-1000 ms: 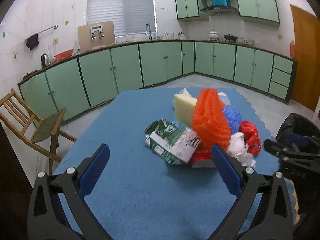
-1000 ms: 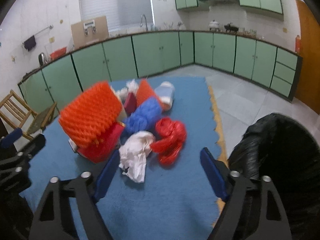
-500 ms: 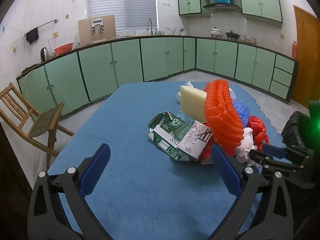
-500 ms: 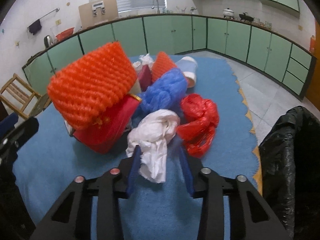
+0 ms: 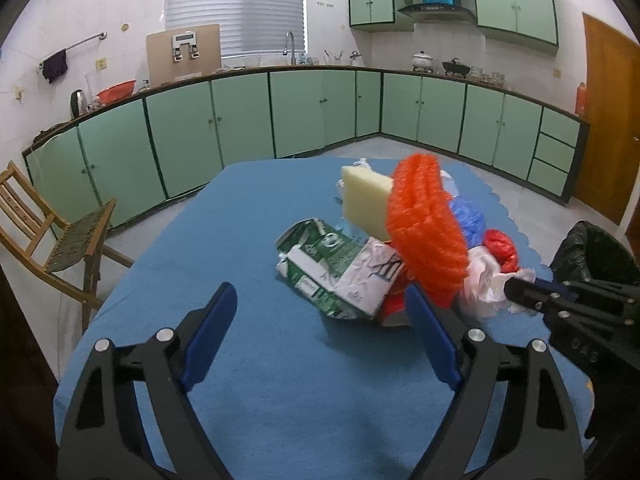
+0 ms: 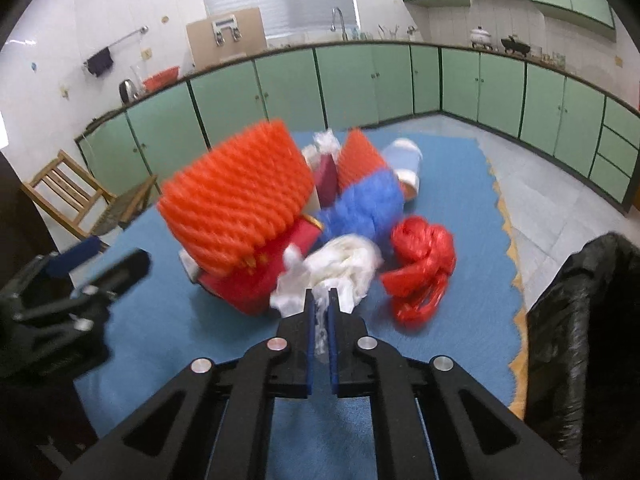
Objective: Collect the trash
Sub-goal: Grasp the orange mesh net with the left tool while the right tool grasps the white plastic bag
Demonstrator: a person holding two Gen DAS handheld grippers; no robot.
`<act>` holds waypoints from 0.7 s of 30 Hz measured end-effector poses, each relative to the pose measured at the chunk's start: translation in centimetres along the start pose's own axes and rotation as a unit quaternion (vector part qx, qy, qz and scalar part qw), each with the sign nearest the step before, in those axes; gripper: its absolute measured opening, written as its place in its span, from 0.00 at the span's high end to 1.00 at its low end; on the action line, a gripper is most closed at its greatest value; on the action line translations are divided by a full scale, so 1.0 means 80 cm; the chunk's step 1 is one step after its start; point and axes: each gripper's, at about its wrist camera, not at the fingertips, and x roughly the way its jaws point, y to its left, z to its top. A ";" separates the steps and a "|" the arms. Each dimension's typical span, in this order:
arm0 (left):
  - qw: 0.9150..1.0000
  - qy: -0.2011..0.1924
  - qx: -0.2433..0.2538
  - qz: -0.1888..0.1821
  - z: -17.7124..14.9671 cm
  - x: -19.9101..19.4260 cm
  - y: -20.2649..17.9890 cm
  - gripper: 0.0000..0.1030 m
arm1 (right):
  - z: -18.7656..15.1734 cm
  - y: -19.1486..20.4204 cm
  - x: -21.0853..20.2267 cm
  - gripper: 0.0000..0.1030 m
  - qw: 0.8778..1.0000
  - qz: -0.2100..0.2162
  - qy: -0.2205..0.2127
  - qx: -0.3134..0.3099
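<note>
A heap of trash lies on the blue table [image 5: 248, 216]: an orange foam net [image 6: 240, 196], a red box [image 6: 256, 276], a blue plastic bag [image 6: 364, 200], a red plastic bag [image 6: 420, 264], a white plastic bag [image 6: 340, 268], a crushed green and white carton [image 5: 332, 268] and a yellow sponge [image 5: 366, 200]. My right gripper [image 6: 320, 304] is shut on the near end of the white plastic bag; it also shows in the left wrist view [image 5: 520, 284]. My left gripper [image 5: 320, 336] is open and empty, just short of the carton.
A black trash bag [image 6: 580, 340] stands open at the table's right edge, also in the left wrist view [image 5: 596, 252]. A wooden chair [image 5: 52, 236] stands left of the table. Green cabinets line the far walls.
My right gripper has moved in on the heap and closed from wide open onto the white plastic bag. My left gripper stays open and has barely moved.
</note>
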 end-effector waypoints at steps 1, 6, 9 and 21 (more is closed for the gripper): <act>1.000 0.000 0.000 -0.005 0.001 0.001 -0.003 0.19 | 0.003 0.002 -0.009 0.95 1.000 0.004 -0.007 -0.003; 1.000 0.006 0.001 -0.029 0.012 0.012 -0.019 0.19 | 0.010 -0.004 -0.032 0.95 1.000 0.003 -0.024 -0.001; 0.999 0.009 0.010 -0.038 0.018 0.022 -0.031 0.23 | 0.013 -0.010 -0.042 0.95 1.000 -0.001 -0.030 0.002; 0.998 0.008 0.019 -0.066 0.040 0.036 -0.059 0.45 | 0.021 -0.025 -0.056 0.95 0.999 -0.007 -0.047 0.003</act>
